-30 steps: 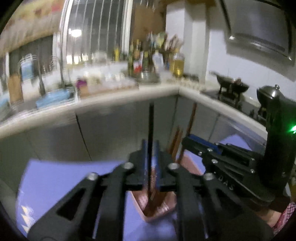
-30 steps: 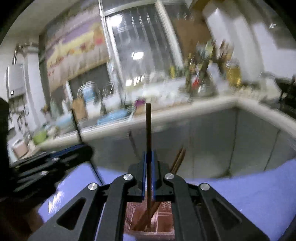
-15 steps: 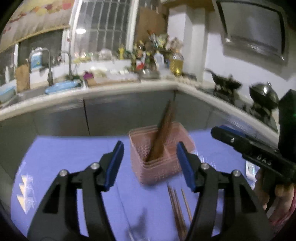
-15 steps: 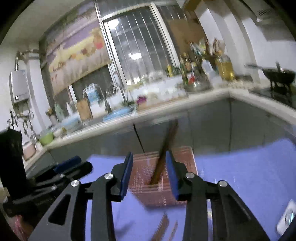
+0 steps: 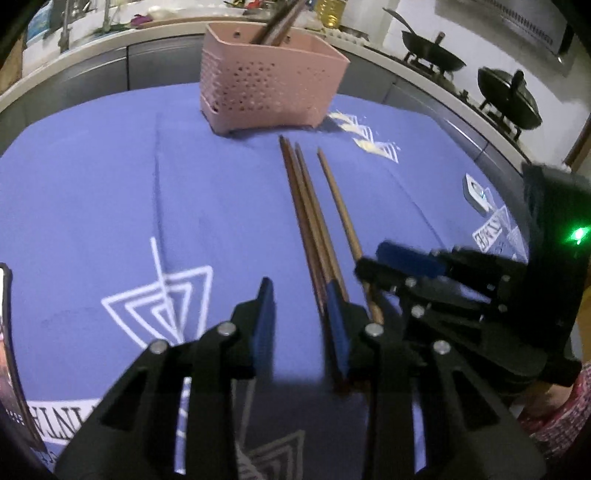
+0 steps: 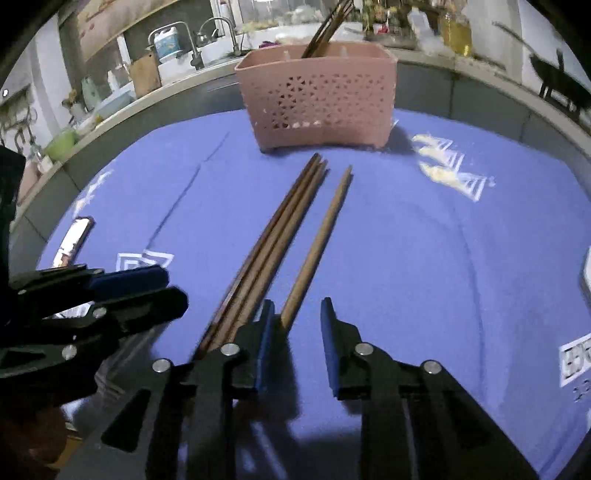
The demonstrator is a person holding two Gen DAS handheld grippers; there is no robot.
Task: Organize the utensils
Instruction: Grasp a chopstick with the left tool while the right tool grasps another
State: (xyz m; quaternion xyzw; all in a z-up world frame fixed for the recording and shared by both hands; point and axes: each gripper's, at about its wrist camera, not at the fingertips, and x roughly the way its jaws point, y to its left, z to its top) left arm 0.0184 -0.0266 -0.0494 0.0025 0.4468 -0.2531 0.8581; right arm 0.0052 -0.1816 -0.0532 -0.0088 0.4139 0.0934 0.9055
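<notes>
A pink perforated utensil basket [image 5: 269, 77] [image 6: 321, 96] stands at the far side of the blue cloth, with several brown chopsticks [image 5: 280, 22] leaning in it. Three more wooden chopsticks [image 5: 310, 218] [image 6: 273, 236] lie on the cloth in front of it, two together and a single one [image 6: 317, 240] to their right. My left gripper [image 5: 301, 317] is open and empty, low over the near ends of the pair. My right gripper [image 6: 295, 332] is open and empty, around the near end of the single chopstick. Each gripper shows in the other's view.
The blue cloth [image 5: 110, 177] with white patterns covers the table. A phone [image 6: 74, 240] lies at its left edge, a white object [image 5: 476, 192] at the right. Kitchen counter, sink and woks [image 5: 432, 55] stand behind the table.
Both grippers let go of chopsticks into the basket, opened, drew back and dropped low to the cloth over the chopsticks lying there.
</notes>
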